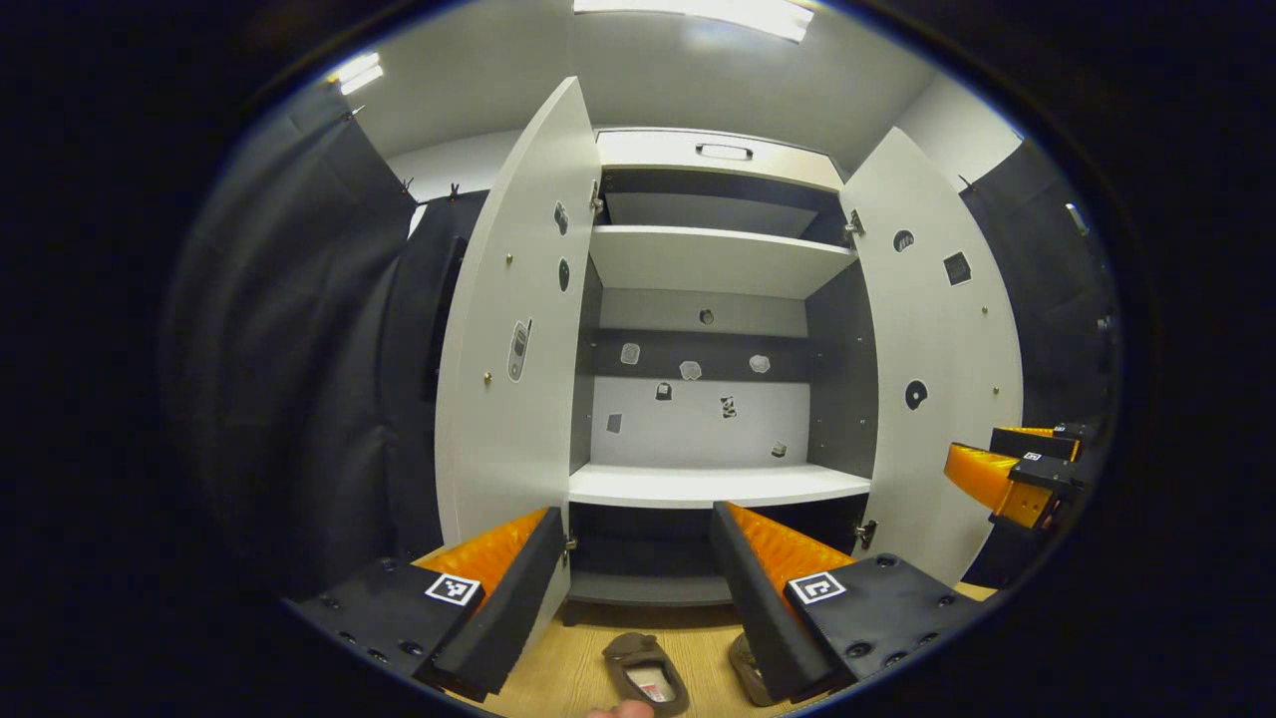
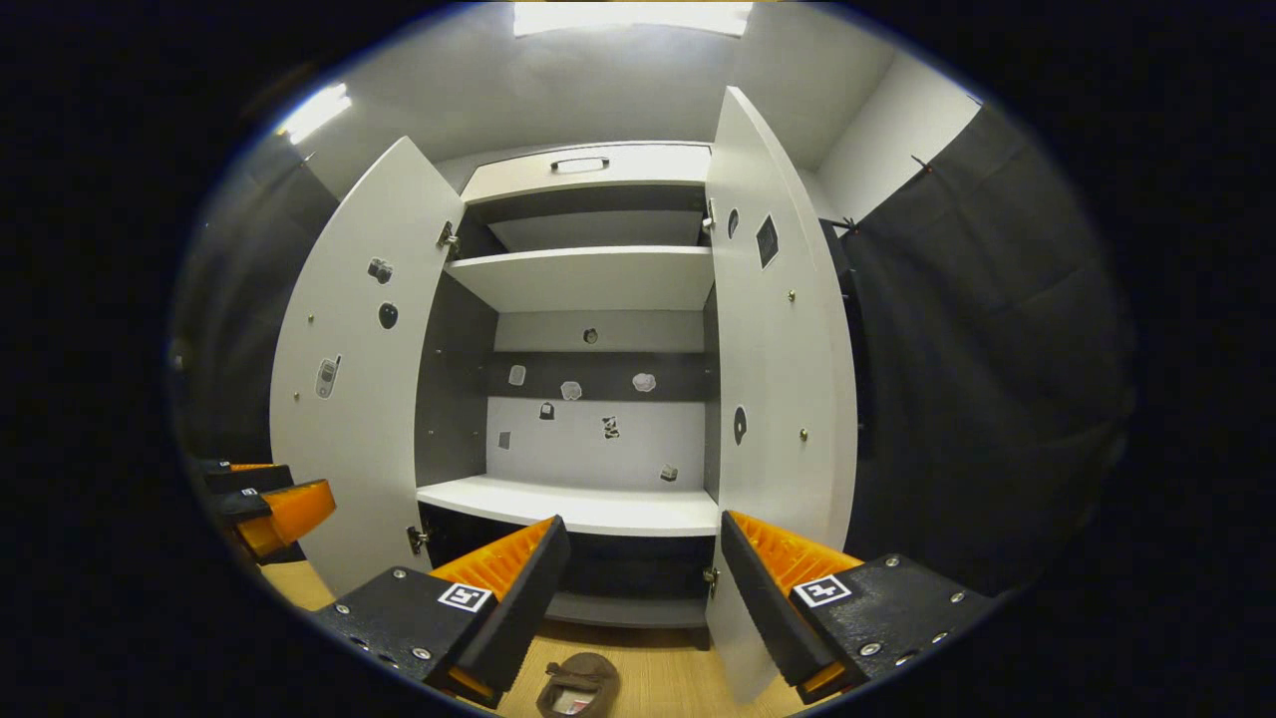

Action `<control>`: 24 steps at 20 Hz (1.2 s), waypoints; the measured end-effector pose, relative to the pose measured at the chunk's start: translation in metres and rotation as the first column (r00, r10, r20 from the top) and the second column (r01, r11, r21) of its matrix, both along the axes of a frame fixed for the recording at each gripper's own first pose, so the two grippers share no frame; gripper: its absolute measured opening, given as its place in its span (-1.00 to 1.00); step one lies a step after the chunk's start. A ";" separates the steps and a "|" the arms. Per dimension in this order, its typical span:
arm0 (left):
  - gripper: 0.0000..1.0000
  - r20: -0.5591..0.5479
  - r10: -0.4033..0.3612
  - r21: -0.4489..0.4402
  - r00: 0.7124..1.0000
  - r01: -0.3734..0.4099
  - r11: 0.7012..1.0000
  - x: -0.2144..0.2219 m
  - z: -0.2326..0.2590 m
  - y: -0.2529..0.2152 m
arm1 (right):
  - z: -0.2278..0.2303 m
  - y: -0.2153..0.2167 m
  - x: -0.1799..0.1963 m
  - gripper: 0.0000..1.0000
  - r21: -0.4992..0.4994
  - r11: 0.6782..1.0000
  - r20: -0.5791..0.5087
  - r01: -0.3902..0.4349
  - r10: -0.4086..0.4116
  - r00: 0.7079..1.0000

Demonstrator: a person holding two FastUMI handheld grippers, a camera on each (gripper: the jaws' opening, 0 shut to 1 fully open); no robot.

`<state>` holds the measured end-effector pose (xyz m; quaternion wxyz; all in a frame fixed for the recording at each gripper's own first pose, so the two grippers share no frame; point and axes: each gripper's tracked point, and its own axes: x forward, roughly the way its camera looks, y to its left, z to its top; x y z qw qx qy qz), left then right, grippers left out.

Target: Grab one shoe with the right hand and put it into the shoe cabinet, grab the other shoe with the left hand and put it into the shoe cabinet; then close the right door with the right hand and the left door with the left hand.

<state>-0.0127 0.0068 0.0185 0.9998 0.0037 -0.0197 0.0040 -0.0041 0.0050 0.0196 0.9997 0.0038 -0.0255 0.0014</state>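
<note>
Left gripper (image 1: 638,588) spread, empty; right gripper (image 2: 638,588) spread, empty. 2 shoes on wood floor (image 1: 558,678) below: near shoe (image 1: 646,670) between left fingers, second shoe (image 1: 748,670) half hidden behind finger. Shoe cabinet (image 1: 713,484) beyond, left door (image 1: 508,329) and right door (image 1: 942,369) wide open. Risk: soft, flat shoe could slip or fold in pinch; fingers may clip door edge. Shoe detail hard to make out; right gripper view cuts 1 shoe at edge.

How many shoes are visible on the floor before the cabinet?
2. One shoe lies between the left hand-held gripper's fingers; a second shoe sits beside it, mostly hidden behind one finger.
</note>
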 end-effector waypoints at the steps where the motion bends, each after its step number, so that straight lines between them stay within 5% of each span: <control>1: 0.93 0.000 -0.001 0.002 1.000 0.001 1.000 0.000 -0.001 0.000 | 0.002 0.002 0.001 0.88 -0.003 1.000 0.000 -0.003 0.003 1.000; 9: 0.93 0.008 0.009 -0.001 1.000 -0.009 1.000 -0.002 0.002 0.007 | -0.020 0.025 0.041 0.87 -0.026 0.999 -0.048 -0.043 0.042 0.998; 15: 0.93 0.003 0.031 -0.003 1.000 -0.031 0.999 -0.004 -0.002 0.016 | -0.119 0.047 0.074 0.89 -0.087 0.993 -0.229 -0.080 0.058 0.972; 19: 0.93 -0.005 0.047 -0.011 0.999 -0.047 0.999 -0.003 -0.007 0.022 | -0.213 0.055 0.070 0.89 -0.131 0.985 -0.392 -0.114 0.054 0.918; 24: 0.93 -0.014 0.055 -0.009 0.998 -0.055 0.998 0.002 -0.011 0.027 | -0.312 0.053 0.041 0.89 -0.158 0.974 -0.584 -0.162 0.039 0.810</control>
